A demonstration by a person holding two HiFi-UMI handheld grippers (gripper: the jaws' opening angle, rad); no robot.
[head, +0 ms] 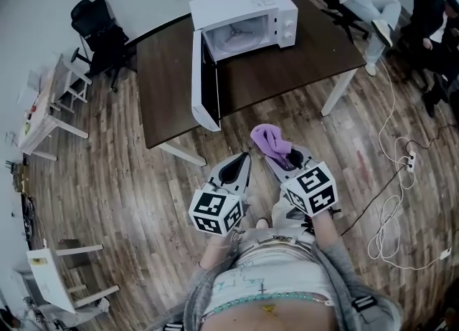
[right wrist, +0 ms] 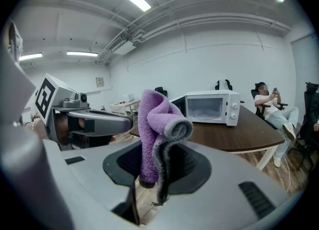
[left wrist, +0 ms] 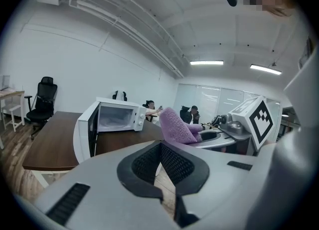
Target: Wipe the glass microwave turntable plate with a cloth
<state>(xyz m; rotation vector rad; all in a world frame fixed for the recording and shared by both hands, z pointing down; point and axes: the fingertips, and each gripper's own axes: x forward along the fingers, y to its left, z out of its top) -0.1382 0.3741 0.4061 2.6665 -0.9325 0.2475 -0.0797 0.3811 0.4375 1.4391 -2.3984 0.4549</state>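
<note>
Right tool [right wrist: 157, 169] is clamping the purple cloth [right wrist: 157, 124]; left tool [left wrist: 162, 167] is riding closed and empty just beside it. Far ahead, the microwave [head: 244, 0] is standing on the dark desk [head: 172, 79]. Its door [head: 203, 86] is hanging wide open toward us, with the glass plate [head: 233, 36] lying inside. A power strip [head: 410, 159] is trailing cable across the floor, right.

The microwave [head: 247, 11] cavity is left open toward the near side, with bare table [head: 287, 64] top before it. The approach is walled on its left by the swung-out door [head: 198, 72], which reaches the table's near edge.
</note>
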